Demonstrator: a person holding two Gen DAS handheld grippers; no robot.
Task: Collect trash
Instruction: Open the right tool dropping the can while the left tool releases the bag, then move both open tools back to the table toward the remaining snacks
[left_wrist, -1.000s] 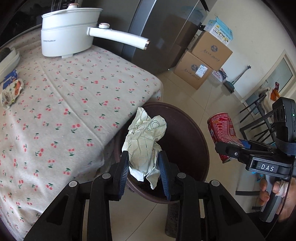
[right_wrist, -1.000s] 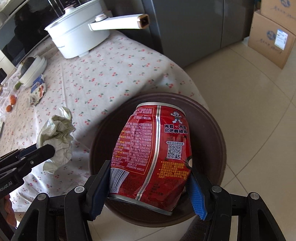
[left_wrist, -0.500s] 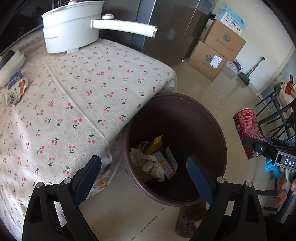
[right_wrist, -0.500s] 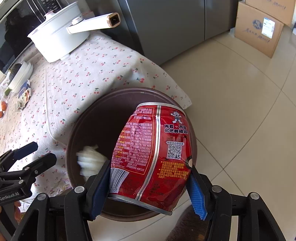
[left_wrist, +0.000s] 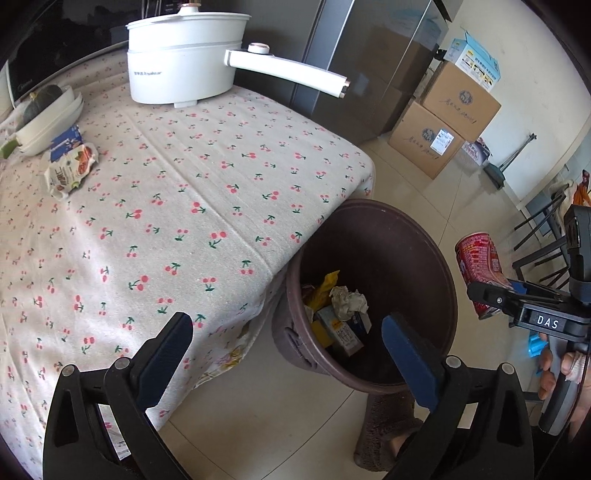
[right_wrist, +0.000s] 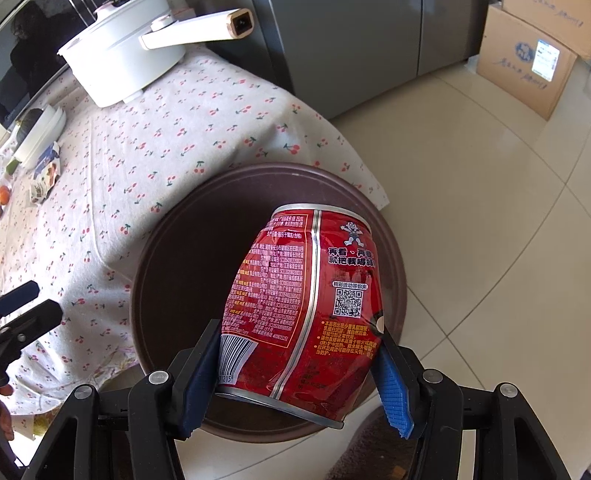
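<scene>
Crumpled paper (left_wrist: 347, 302) now lies in brown bin (left_wrist: 417, 236), lower centre; left gripper (left_wrist: 291, 345) wide, empty.
Right gripper (right_wrist: 295, 373) clamps dented red can (right_wrist: 310, 306) over the bin, next to drop.

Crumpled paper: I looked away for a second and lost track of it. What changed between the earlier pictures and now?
The left gripper let go of the crumpled paper; its jaws now stand wide open, and the paper lies inside the brown trash bin on the other rubbish. The right gripper stays shut on the dented red can, held over the bin. The white electric pot and snack wrapper on the table have not moved.
</scene>
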